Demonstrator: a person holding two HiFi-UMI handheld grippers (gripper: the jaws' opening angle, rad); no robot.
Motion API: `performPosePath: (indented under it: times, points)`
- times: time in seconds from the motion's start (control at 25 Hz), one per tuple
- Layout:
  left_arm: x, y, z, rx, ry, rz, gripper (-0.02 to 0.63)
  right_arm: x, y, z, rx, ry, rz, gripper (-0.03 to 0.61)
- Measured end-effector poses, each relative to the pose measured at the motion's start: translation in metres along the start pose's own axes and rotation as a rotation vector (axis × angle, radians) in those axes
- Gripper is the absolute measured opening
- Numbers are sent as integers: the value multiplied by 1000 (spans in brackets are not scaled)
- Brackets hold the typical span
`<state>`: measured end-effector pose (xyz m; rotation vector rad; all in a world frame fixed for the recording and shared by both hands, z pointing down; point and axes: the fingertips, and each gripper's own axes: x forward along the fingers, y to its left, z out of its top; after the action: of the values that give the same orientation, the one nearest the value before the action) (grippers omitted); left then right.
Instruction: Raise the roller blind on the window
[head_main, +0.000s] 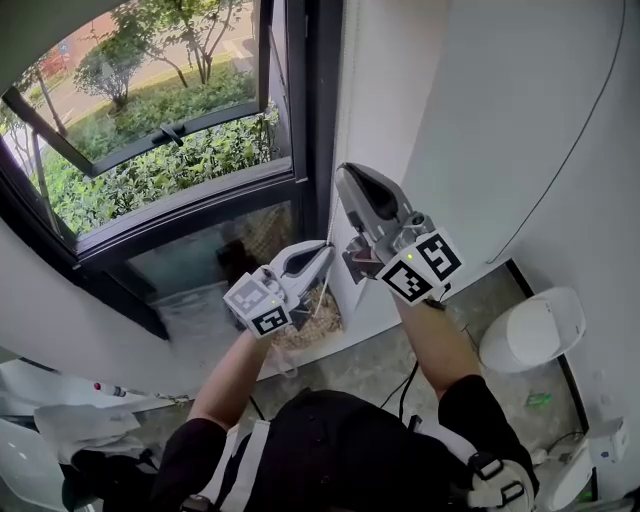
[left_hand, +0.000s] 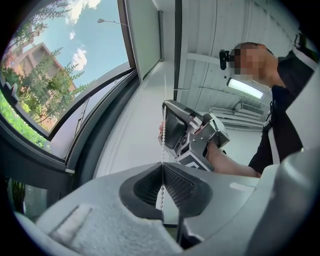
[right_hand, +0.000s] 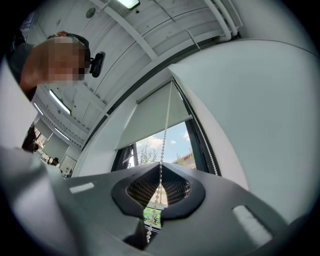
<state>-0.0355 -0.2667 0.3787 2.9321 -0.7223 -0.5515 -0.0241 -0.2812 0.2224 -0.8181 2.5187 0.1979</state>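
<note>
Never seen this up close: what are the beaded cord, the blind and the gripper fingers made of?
Bead cord: glossy white beads, probably plastic. Roller blind: matte pale sheet, likely fabric. Right gripper fingers: dark, ribbed pads, rubber-like.

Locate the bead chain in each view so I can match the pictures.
Head view: bead chain barely shows, a faint vertical line just right of the window frame, upper centre.
Left gripper view: centre, pinched in the left gripper's jaws.
Right gripper view: centre, running down from the roller blind into the right gripper's jaws.
Shared landmark: the dark window frame.
</note>
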Motion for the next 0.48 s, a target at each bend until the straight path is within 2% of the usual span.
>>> performPosePath:
  times: [0.12,0.24,0.36,0.48]
  points:
    - [5,0,-28,5,53,-11,6,-9,2,-14,-80,32,-9,14]
    - [0,6,-75,-46,149,15,6,-30,1,-53,-93,104,-20,14]
    - [-20,13,-144,-106,314,47,6,-67,-5,-116,-57,225,-47,14]
    - [-48,5,-201,-118,475,32,9,-103,-9,-169,18,323,-77,14]
